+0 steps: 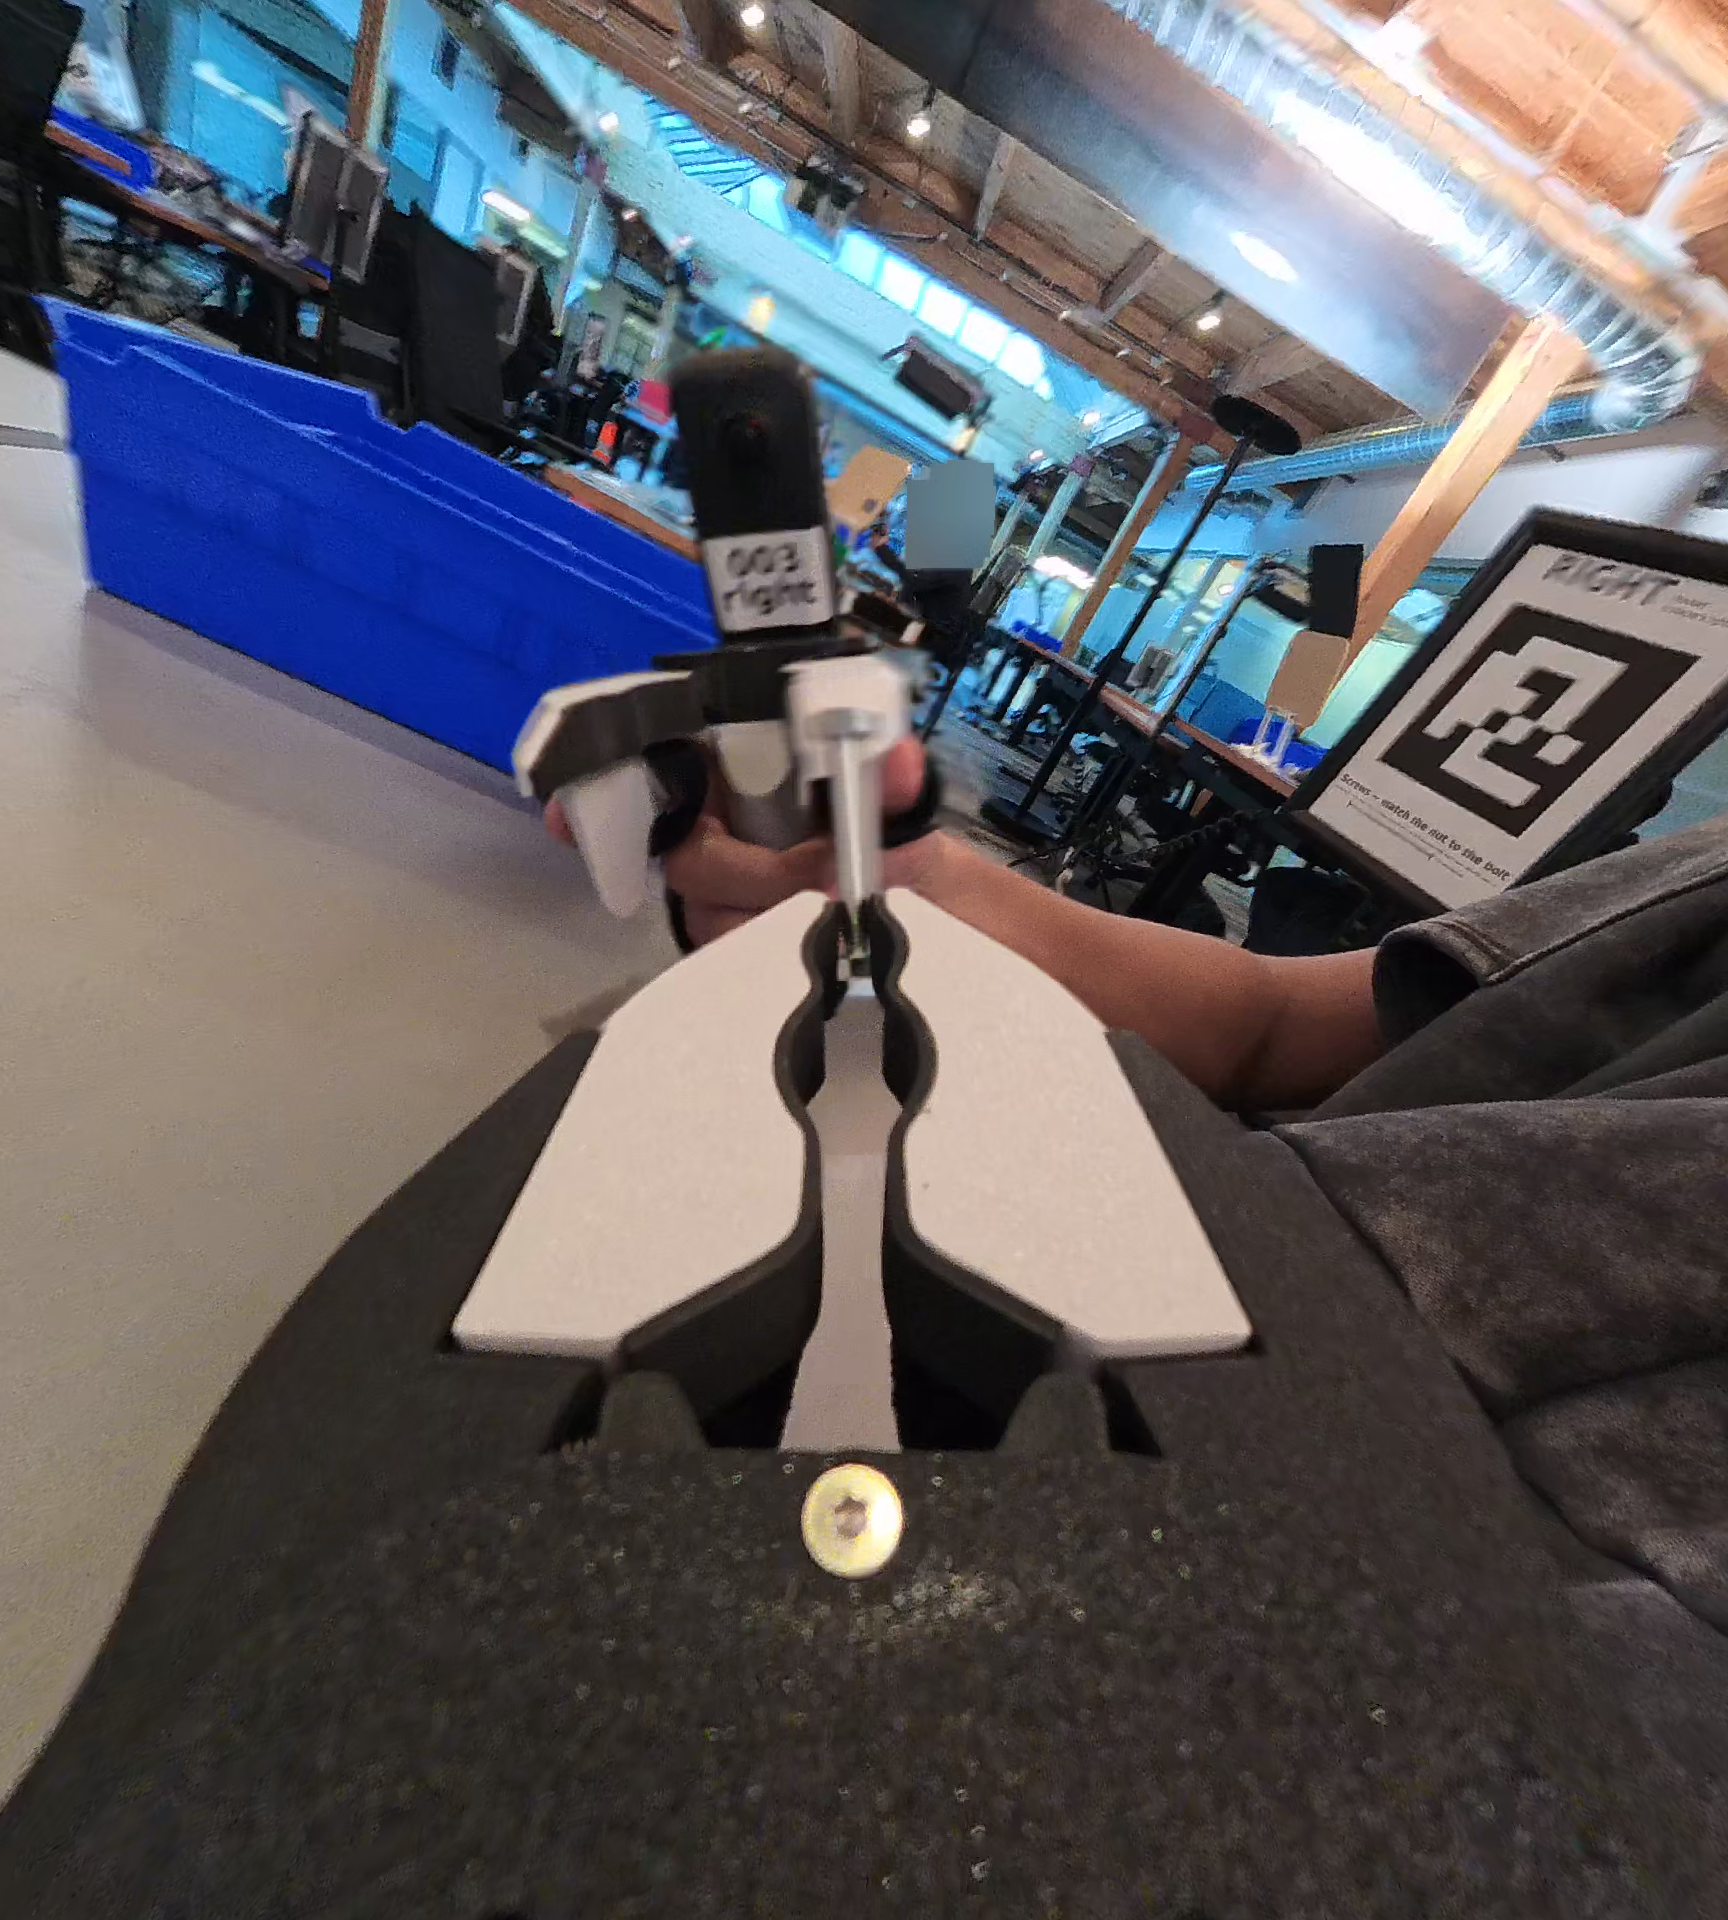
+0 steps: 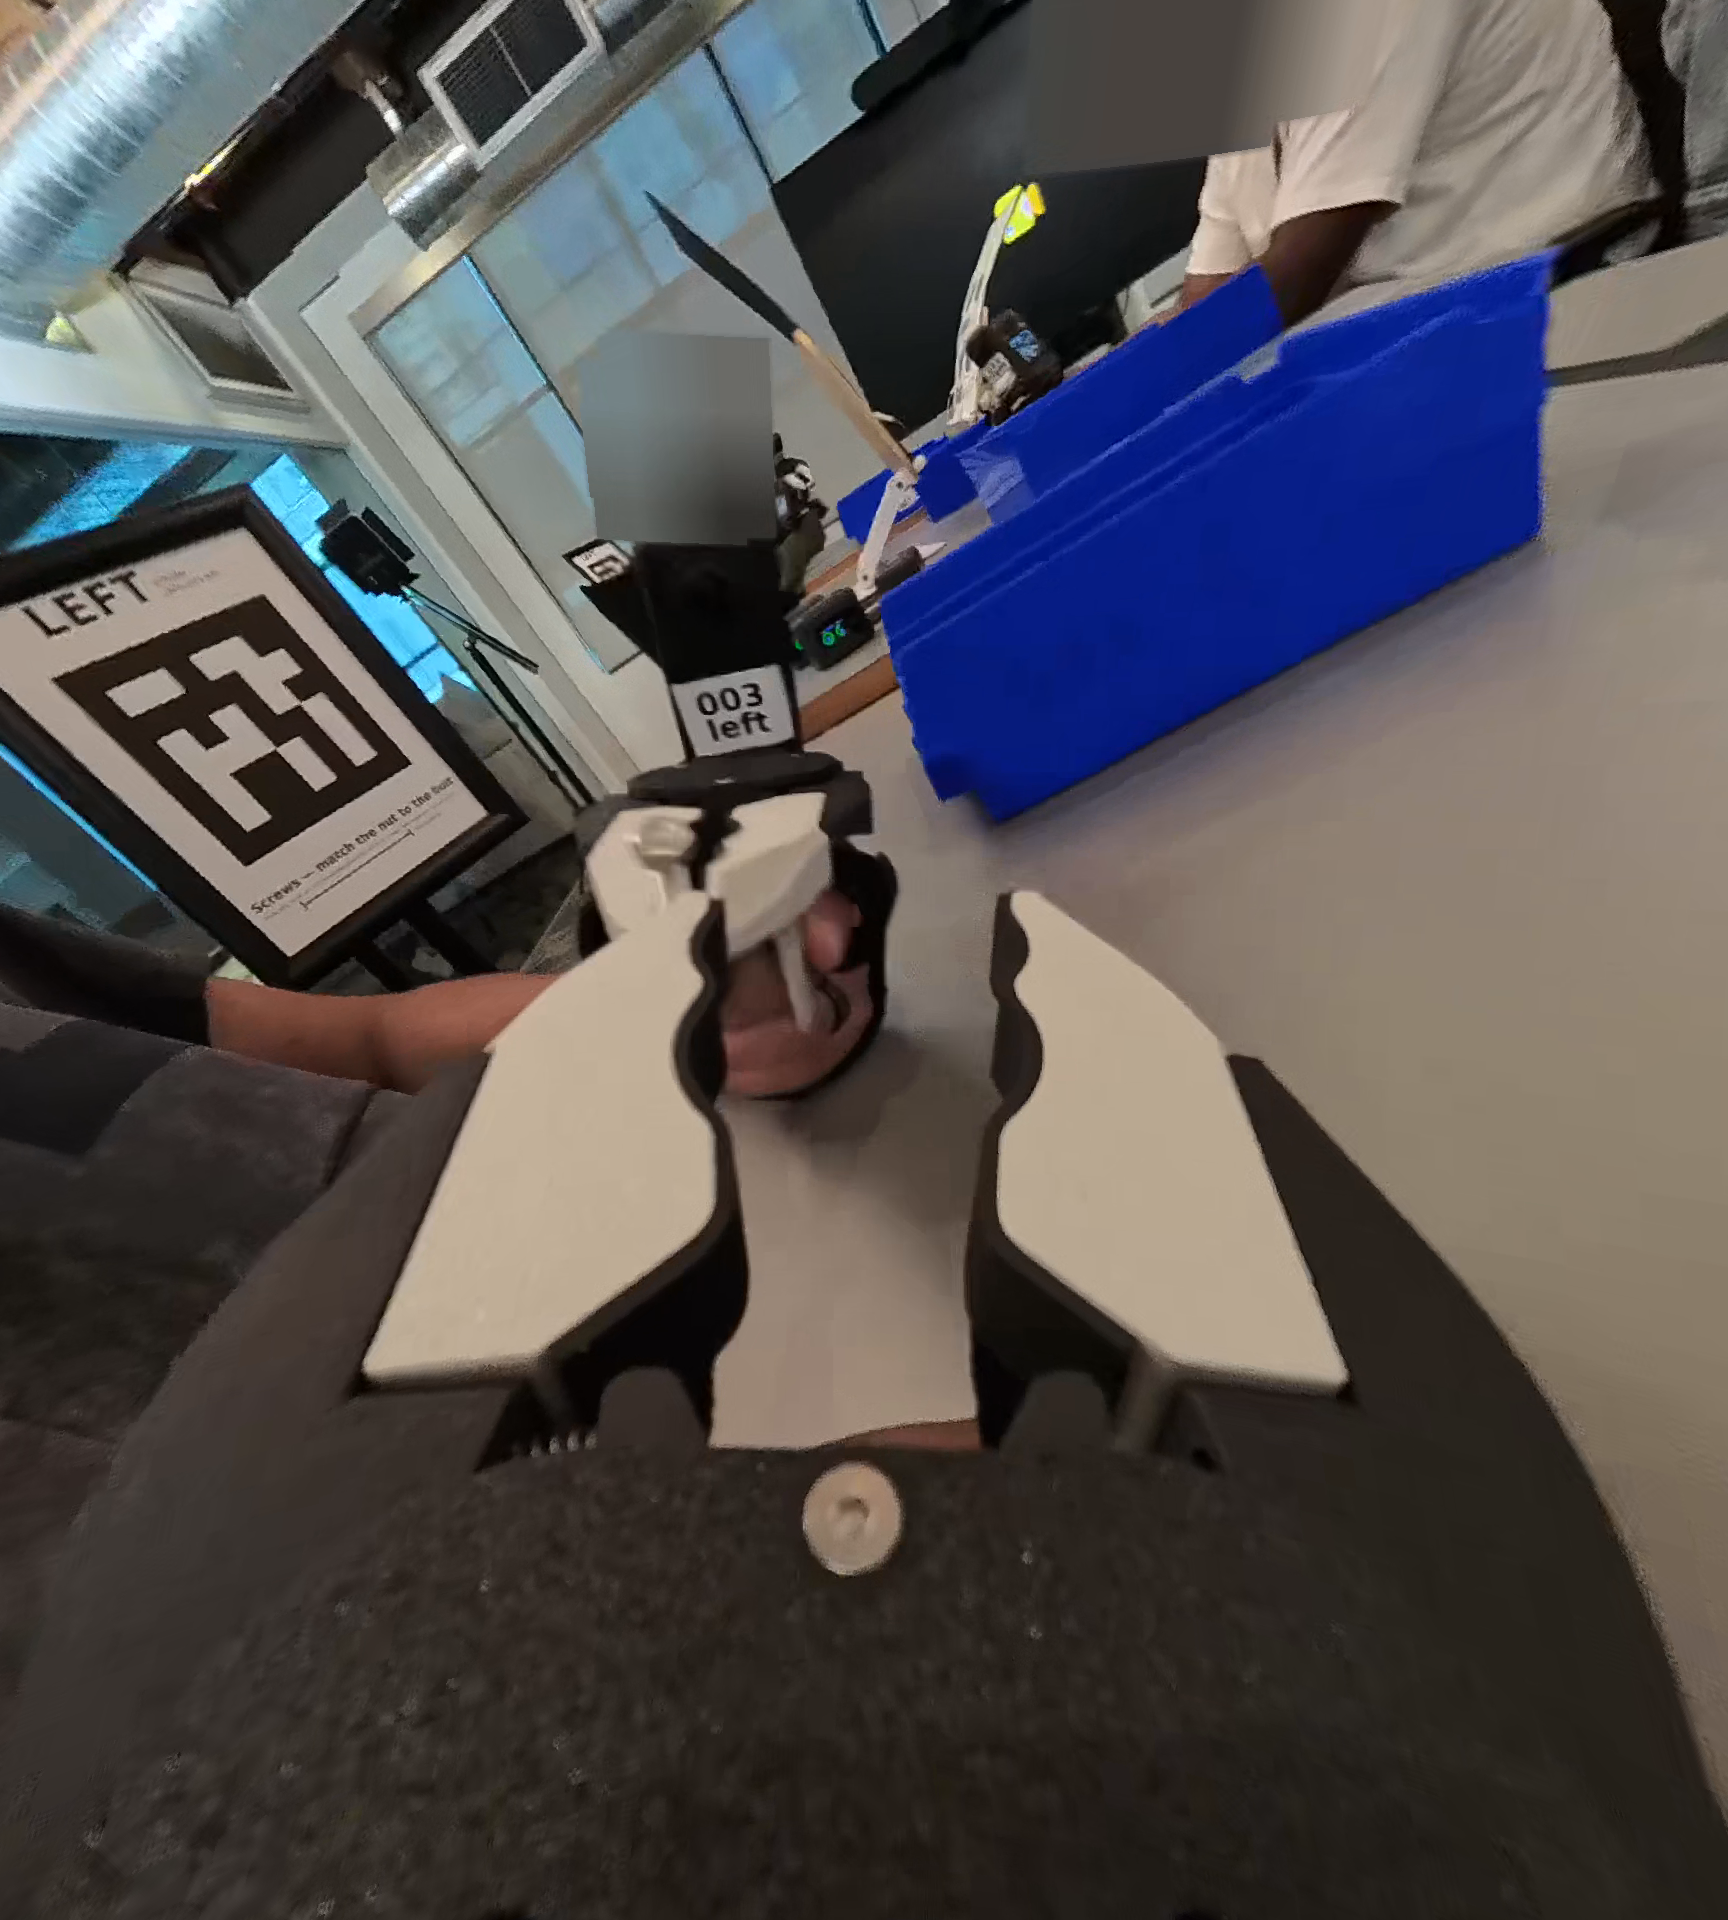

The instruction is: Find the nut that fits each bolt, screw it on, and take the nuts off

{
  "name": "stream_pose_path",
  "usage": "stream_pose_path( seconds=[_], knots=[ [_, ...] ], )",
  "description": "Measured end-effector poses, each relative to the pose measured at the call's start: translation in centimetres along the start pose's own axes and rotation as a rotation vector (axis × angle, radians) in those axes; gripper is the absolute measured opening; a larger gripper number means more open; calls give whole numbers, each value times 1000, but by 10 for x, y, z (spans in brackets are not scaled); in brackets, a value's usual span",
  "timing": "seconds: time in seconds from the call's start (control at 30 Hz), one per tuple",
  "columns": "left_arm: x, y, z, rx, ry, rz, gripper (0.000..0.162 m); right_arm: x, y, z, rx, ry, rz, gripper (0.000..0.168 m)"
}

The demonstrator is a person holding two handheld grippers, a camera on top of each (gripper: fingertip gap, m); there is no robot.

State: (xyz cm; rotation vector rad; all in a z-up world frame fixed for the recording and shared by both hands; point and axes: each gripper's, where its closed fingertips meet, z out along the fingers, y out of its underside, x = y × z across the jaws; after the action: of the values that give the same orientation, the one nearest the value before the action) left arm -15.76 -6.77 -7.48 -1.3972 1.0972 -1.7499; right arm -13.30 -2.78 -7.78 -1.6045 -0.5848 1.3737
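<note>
My left gripper (image 1: 855, 920) is shut on one end of a long silver bolt (image 1: 852, 821), held above the grey table (image 1: 164, 935). The bolt's head (image 1: 844, 724) points away from me, against one finger of my right gripper (image 1: 725, 758), which faces me with its fingers spread. In the right wrist view my right gripper (image 2: 855, 914) is open and empty. The left gripper (image 2: 709, 862) is just beyond its left fingertip, with the bolt (image 2: 800, 982) sticking out toward me between the open fingers. A small yellowish bit shows at the left gripper's tips; I cannot tell whether it is a nut.
A blue plastic bin (image 1: 372, 540) (image 2: 1255, 582) stands on the table behind the grippers. Framed marker signs (image 1: 1535, 717) (image 2: 216, 727) stand at the table's edge on either side. The operator's grey sleeve (image 1: 1566, 1143) is close. A person in a white shirt (image 2: 1442, 135) stands beyond the bin. Some 5 cm of space lies between my two pairs of fingers.
</note>
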Motion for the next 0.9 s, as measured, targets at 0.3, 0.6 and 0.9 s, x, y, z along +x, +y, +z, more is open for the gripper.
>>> stream_pose_path(
  seconds=[0.3, 0.6, 0.9],
  knots=[
    [-1, 1, 1, -11, -6, -2, 5, -40, -3, 8, -12, -206, 43, 40],
    [2, 5, 3, -33, 5, 4, 5, -43, -1, 8, -11, -225, 36, 11],
    [9, 5, 3, -37, 73, -35, 5, -51, 1, 7, -32, -173, -253, 10]
  ],
)
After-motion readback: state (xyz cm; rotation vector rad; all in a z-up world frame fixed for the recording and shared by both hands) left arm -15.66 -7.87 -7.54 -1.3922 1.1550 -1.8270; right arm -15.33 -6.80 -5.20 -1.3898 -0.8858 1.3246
